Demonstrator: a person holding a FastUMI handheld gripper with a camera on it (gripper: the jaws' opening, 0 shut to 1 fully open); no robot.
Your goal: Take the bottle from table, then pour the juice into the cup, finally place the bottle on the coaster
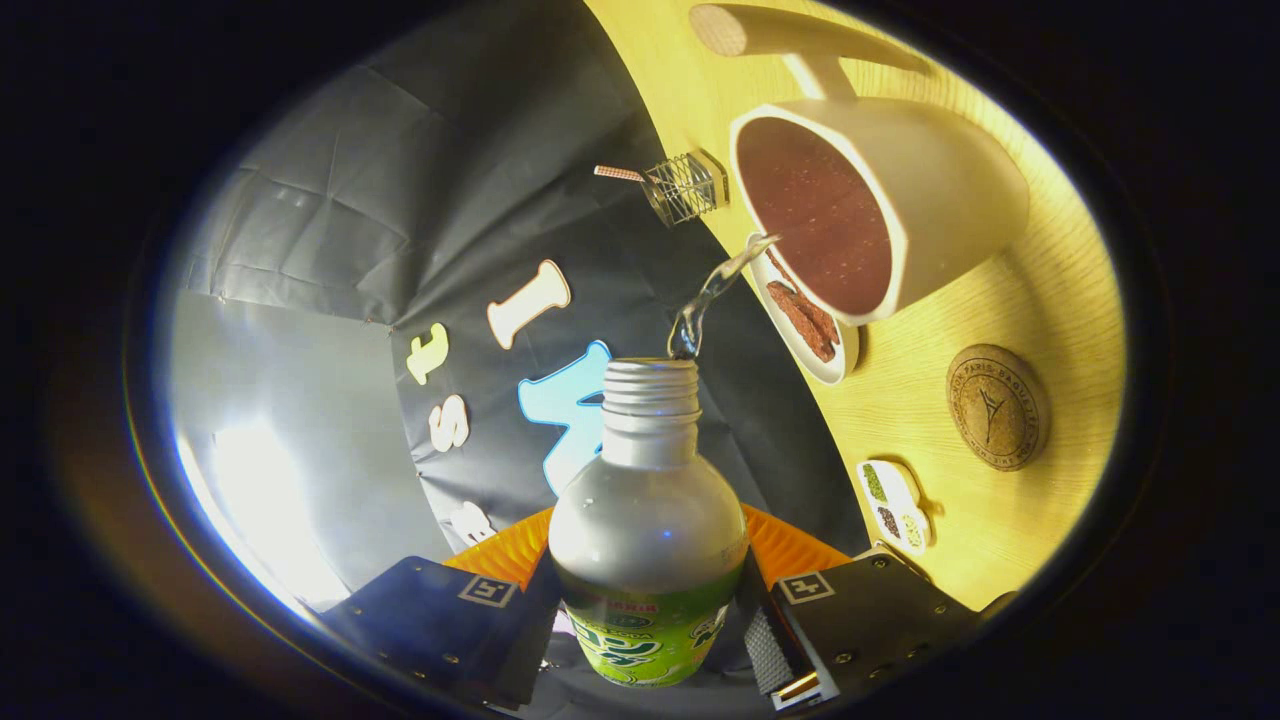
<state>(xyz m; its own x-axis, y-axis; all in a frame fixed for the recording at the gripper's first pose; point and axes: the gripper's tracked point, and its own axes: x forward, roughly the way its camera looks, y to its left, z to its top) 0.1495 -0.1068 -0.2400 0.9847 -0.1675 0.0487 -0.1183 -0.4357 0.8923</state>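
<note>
My gripper (648,610) is shut on a clear uncapped bottle (648,520) with a green label, both fingers pressing its sides. The view is rolled far over, so the bottle is tipped. A thin stream of clear liquid (712,295) runs from the threaded mouth toward the rim of a white cup (950,200) with a dark reddish speckled inside, which stands just beyond the bottle on the wooden table (930,400). A round cork coaster (997,406) lies on the table beside the cup, apart from it.
A small white plate of dark snack pieces (805,320) lies right by the cup's rim. A small wire basket (688,187) stands at the table's far edge. A white dish with three little compartments (893,505) lies near the right finger. A wooden handle (790,35) stretches beyond the cup.
</note>
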